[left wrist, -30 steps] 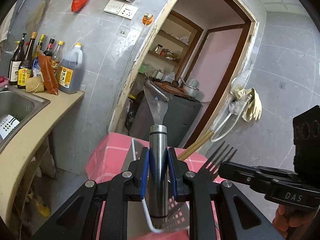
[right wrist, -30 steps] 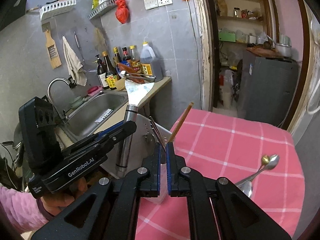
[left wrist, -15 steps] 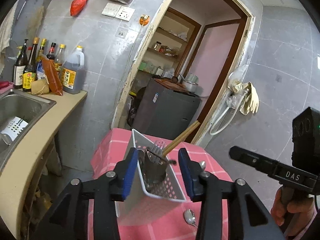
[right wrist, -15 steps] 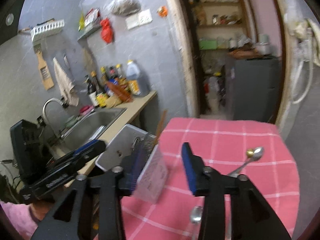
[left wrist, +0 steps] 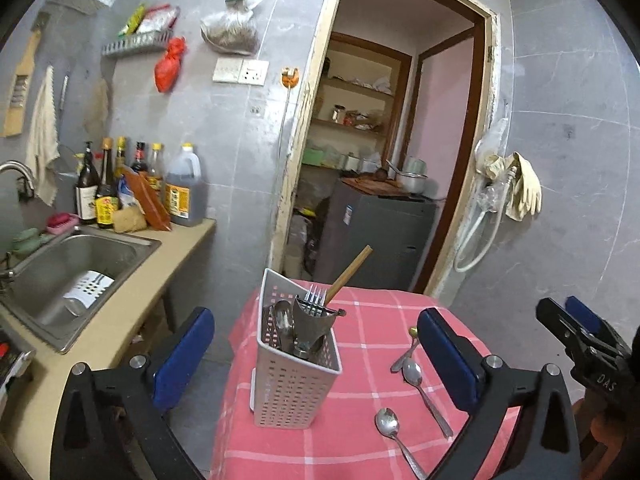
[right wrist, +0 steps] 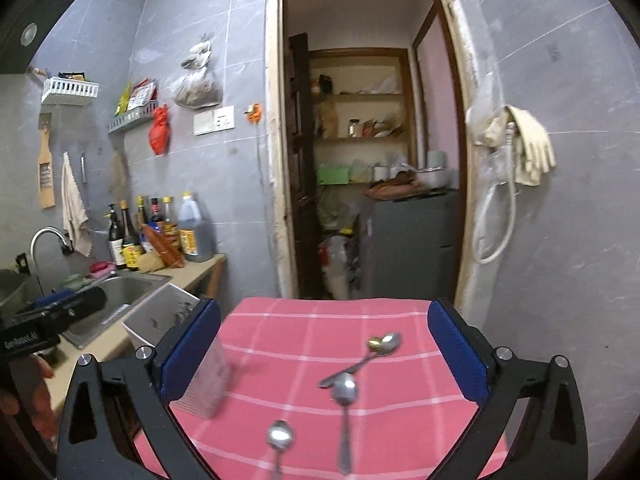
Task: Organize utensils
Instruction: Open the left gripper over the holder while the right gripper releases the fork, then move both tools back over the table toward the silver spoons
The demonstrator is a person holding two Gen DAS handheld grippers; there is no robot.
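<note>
Caddy: the white perforated utensil holder (left wrist: 294, 368) stands upright at the left edge of the pink checked tablecloth (left wrist: 372, 344), next to the counter.
Inside it: a spatula (left wrist: 314, 326) blade-up, a fork (left wrist: 316, 294) with tines up, wooden chopsticks (left wrist: 348, 270) leaning out to the right, and a spoon (left wrist: 282, 318) at the left side.
Loose on the cloth: three spoons to the right of the caddy — a gold-bowled one (right wrist: 382, 344) lying aslant, one (right wrist: 345, 390) whose bowl is just beside that one's handle end, and one (right wrist: 280, 436) nearest the camera.
Left gripper (left wrist: 316, 360): wide open, nothing between its blue pads; the caddy sits framed between the fingers but untouched.
Right gripper (right wrist: 324, 354): also wide open and empty, above the cloth and looking over the three spoons.
Step in hand: judging by the layout, a gap between placements — most pieces are housed and the spoons are left.
Next move: likely the right gripper drops to one spoon; the thin handle lies flat on soft cloth, so the fingers must straddle it low and close squarely, then carry it bowl-up or bowl-down into the caddy.
Around: sink (left wrist: 76, 264) and sauce bottles (left wrist: 136, 184) on the counter to the left.
</note>
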